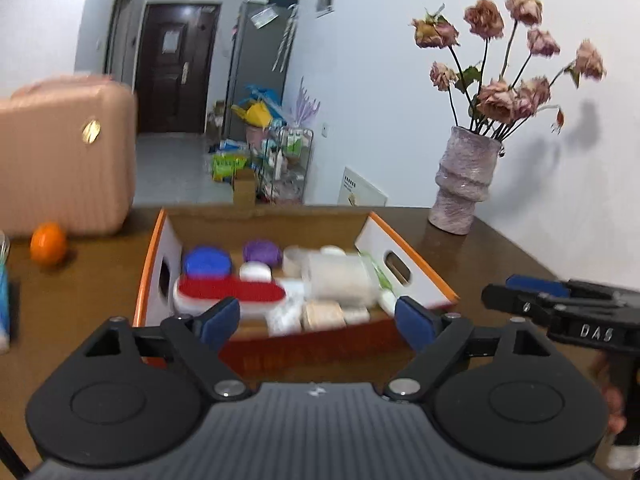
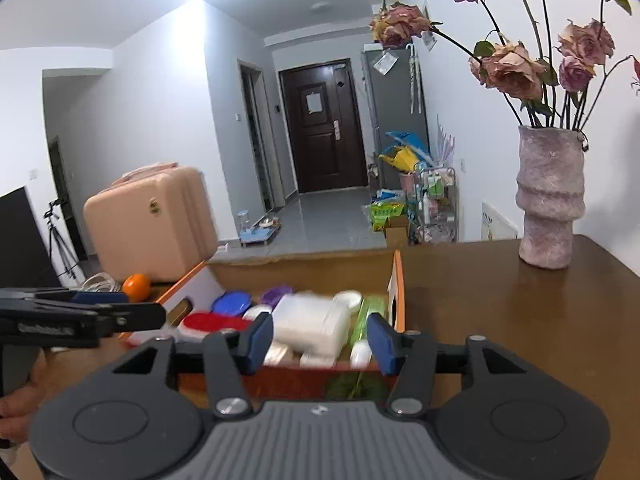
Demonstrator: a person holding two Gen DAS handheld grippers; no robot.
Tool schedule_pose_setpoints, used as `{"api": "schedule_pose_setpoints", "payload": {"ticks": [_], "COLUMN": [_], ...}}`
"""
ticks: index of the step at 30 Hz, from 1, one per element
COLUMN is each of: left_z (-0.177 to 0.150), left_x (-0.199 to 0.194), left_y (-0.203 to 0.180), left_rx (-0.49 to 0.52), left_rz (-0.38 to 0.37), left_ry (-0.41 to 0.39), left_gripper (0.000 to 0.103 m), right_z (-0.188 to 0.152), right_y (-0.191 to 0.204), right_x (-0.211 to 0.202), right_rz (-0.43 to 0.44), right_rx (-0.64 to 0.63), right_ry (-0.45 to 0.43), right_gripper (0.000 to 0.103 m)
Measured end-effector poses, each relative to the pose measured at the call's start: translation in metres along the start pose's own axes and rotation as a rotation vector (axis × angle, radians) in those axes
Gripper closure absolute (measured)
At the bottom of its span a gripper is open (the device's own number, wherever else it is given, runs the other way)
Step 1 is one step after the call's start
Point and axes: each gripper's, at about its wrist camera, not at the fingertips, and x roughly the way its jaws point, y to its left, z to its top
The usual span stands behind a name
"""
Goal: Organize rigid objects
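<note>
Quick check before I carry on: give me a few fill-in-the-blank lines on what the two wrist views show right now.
1. The cardboard box of small containers sits on a brown ____.
2. The orange fruit rests outside the box, in front of a ____ suitcase.
3. Dried roses stand in the ____ on the table.
4. Neither the left gripper nor the right gripper holds anything; both stand ____.

Missing words: table; pink; vase; open

A home: front door (image 2: 323,128), fridge (image 2: 394,116), suitcase (image 2: 148,220), flower vase (image 2: 550,196).
</note>
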Motion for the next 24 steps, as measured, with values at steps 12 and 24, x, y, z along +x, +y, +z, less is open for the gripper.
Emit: {"api": "schedule_pose_setpoints", "payload": {"ticks": [12,24], "left_z": [-0.090,-0.178], "left_x": [-0.122,-0.242], "left_y": [-0.015,-0.034], "left_rx": [0.057,0.040], "left_rz": [0.239,0.282], "left_ry": [-0.153,-0.197], "left_gripper": [0.000,0.000], "right_z": [-0.065,-0.160], "right_y": [0.049,0.103], "right_x": [-0.106,-0.227], "right_rz": [-0.061,-0.166], "right_rx": [-0.140,-0.101], "right_ry": [0.006,-0.142], "right_gripper": [0.033,0.018]}}
